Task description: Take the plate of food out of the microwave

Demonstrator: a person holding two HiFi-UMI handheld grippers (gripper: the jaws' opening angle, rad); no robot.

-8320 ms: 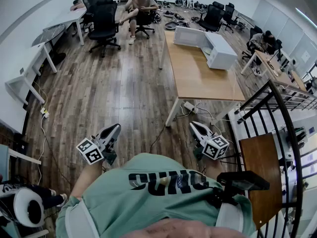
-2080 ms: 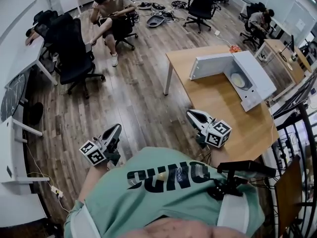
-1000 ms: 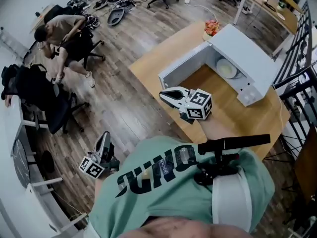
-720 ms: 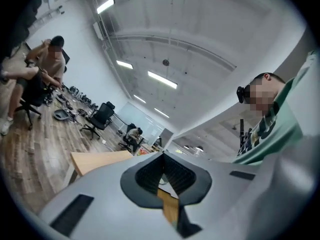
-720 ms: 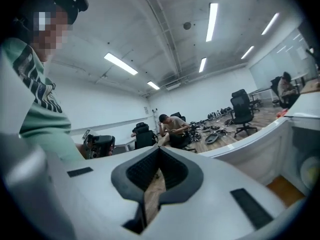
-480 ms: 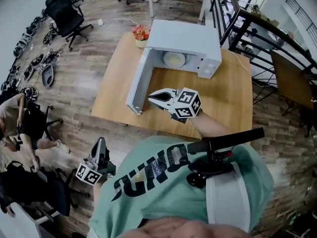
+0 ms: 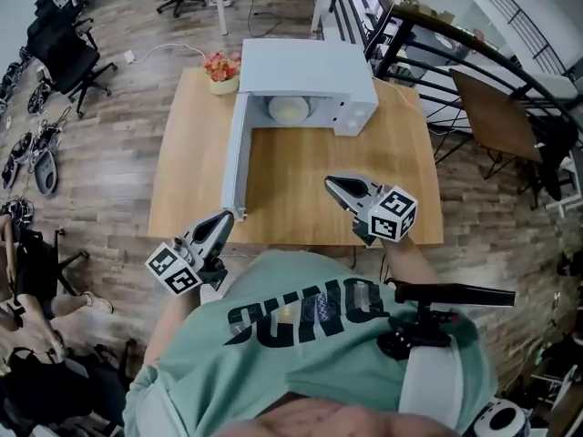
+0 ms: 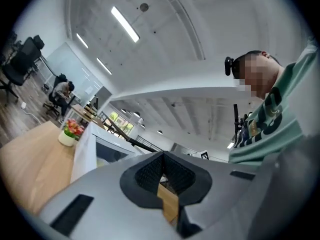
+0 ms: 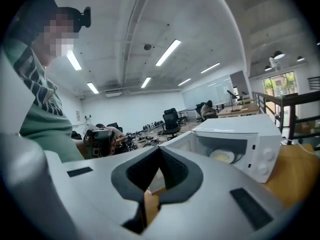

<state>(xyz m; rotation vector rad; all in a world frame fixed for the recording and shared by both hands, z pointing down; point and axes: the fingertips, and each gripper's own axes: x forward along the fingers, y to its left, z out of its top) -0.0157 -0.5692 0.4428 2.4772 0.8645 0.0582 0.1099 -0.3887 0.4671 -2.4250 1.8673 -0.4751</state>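
A white microwave [image 7: 305,66] stands at the far side of the wooden table [image 7: 291,185], its door [image 7: 234,157] swung open toward me on the left. Inside sits a pale plate of food [image 7: 288,109], which the right gripper view also catches [image 9: 223,156]. My right gripper [image 7: 331,183] hovers over the table in front of the microwave, shut and empty [image 9: 159,150]. My left gripper [image 7: 225,218] is at the table's front edge, just short of the door's free end, shut with nothing held [image 8: 161,154]. Both are well short of the plate.
A pot of pink flowers [image 7: 219,69] sits left of the microwave at the back. Black railings [image 7: 428,25] and a brown table [image 7: 492,107] lie to the right. Office chairs [image 7: 64,39] stand on the wood floor at the left.
The view has swung so the microwave faces me squarely. My left gripper came up from over the floor to the table's front edge. My right gripper shifted right, away from the door's end.
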